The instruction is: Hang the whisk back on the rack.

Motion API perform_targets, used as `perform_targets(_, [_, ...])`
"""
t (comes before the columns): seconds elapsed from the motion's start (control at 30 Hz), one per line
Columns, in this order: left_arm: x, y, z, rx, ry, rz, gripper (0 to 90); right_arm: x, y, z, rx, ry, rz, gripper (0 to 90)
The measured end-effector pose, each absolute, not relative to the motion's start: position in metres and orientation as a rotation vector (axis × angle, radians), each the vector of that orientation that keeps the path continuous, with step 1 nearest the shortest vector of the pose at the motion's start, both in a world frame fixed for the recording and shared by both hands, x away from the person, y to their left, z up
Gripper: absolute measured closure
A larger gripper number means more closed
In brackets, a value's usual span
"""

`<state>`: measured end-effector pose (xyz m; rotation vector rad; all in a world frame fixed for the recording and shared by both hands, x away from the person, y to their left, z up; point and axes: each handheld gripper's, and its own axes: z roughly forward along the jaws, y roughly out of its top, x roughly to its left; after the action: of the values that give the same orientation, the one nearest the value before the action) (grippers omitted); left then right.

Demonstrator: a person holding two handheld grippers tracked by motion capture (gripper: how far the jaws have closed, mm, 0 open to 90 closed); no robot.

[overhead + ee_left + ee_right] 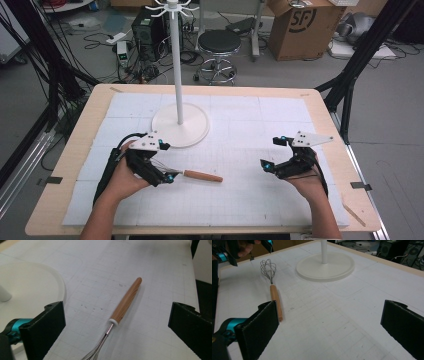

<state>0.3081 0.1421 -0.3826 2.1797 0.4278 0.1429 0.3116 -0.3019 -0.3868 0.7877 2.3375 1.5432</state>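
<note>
Here, whisk [126, 300] between left gripper's [117, 327] parted jaws

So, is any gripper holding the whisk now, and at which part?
No. The whisk lies flat on the table. The left gripper stands open around its wire end without touching; the right gripper is open, apart.

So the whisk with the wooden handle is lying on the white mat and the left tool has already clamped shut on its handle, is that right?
Not quite. The whisk does lie on the white mat, but the left tool is open: the left gripper view shows its jaws wide apart on either side of the whisk, touching nothing.
</note>
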Motion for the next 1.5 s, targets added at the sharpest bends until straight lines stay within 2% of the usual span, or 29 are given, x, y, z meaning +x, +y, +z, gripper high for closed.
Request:
perform_targets(0.27, [0.319,0.106,-0.389,2.376,0.35,0.13,1.7,0.313,-0.303,-0.387,0.793,2.338,1.538,0.7])
perform_targets(0.4, [0.323,0.097,-0.397,2.406,0.337,0.084,2.7,0.312,-0.303,-0.387,0.792,2.339,1.544,0.7])
perform_targets(0.47, [0.325,0.095,-0.402,2.449,0.334,0.079,10.2,0.313,-0.302,-0.388,0.797,2.356,1.528,0.7])
perform_targets(0.53, [0.327,0.093,-0.405,2.475,0.325,0.087,10.3,0.313,-0.301,-0.389,0.796,2.361,1.526,0.7])
perform_targets(0.67, [0.328,0.09,-0.409,2.491,0.325,0.052,24.1,0.313,-0.3,-0.388,0.787,2.361,1.523,0.7])
perform_targets(0.7, [0.328,0.089,-0.41,2.511,0.314,0.039,24.1,0.313,-0.3,-0.388,0.787,2.361,1.523,0.7])
perform_targets(0.8, [0.329,0.084,-0.412,2.565,0.289,0.041,32.3,0.312,-0.298,-0.389,0.789,2.369,1.52,0.7])
perform_targets(0.83, [0.329,0.082,-0.412,2.579,0.27,0.045,40.0,0.313,-0.297,-0.389,0.782,2.368,1.519,0.7])
perform_targets(1.03, [0.33,0.071,-0.416,2.663,0.225,0.043,47.9,0.313,-0.296,-0.39,0.78,2.384,1.506,0.7])
perform_targets(1.5, [0.335,0.069,-0.421,2.682,0.233,0.025,58.8,0.314,-0.294,-0.391,0.782,2.394,1.498,0.7])
